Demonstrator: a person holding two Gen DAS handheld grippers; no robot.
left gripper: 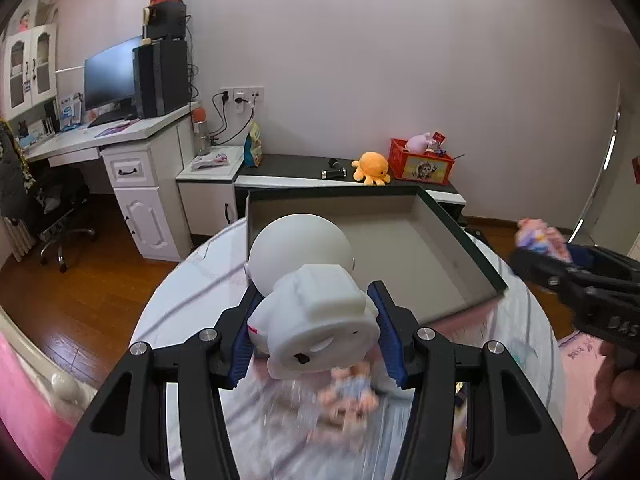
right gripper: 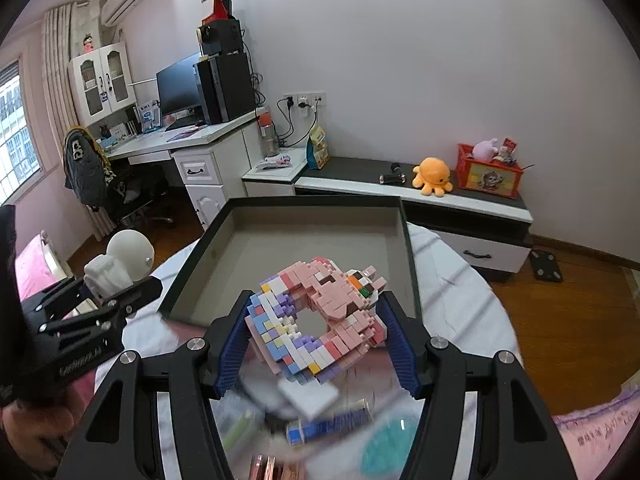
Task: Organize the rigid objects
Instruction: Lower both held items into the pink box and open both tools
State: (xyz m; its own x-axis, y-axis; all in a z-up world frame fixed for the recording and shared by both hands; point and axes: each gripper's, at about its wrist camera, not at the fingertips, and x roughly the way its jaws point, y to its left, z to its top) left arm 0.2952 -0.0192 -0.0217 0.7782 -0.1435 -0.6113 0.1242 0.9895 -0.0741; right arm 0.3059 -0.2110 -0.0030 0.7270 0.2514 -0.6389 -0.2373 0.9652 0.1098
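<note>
- Blue-padded fingers (left gripper: pixel 386 332) of the left hand-held gripper (left gripper: pixel 314 334) press on both sides of a white astronaut figure (left gripper: pixel 308 284), gripping its body; its round head points away from the camera, toward the box.
- Beneath that figure, small toys (left gripper: pixel 348 394) lie blurred on the round worktop (left gripper: pixel 180 304), which wears a pale striped cloth; what they are cannot be told.
- Just beyond the figure's head sits an open shallow box (left gripper: pixel 452 224) with dark outer walls and a grey-brown inside, resting on the worktop's far part.
- From the right wrist view, the right hand-held gripper (right gripper: pixel 316 330) clamps a pastel brick-built model (right gripper: pixel 320 316), pink, purple, white and blue with a hole through its middle, held between its blue pads (right gripper: pixel 400 344).
- That model hangs above the near edge of the box (right gripper: pixel 192 264), over the worktop (right gripper: pixel 452 304).
- Under it lie blurred items on the cloth: a white flat piece (right gripper: pixel 310 398), a blue-and-white block (right gripper: pixel 320 426) and a teal round thing (right gripper: pixel 386 446).
- At the left of the right wrist view the left hand-held gripper (right gripper: pixel 116 298) appears with the astronaut figure (right gripper: pixel 120 260), beside the box's left wall.
- At the right of the left wrist view the right hand-held gripper (left gripper: pixel 560 272) shows with the brick model (left gripper: pixel 544 238) at its tip.
- Behind, a low cabinet along the wall carries an orange octopus plush (right gripper: pixel 434 176) and a red crate (right gripper: pixel 490 172) of toys.
- Farther left stands a white desk (right gripper: pixel 200 136) with a monitor (right gripper: pixel 178 84) and a computer tower (right gripper: pixel 226 86).
</note>
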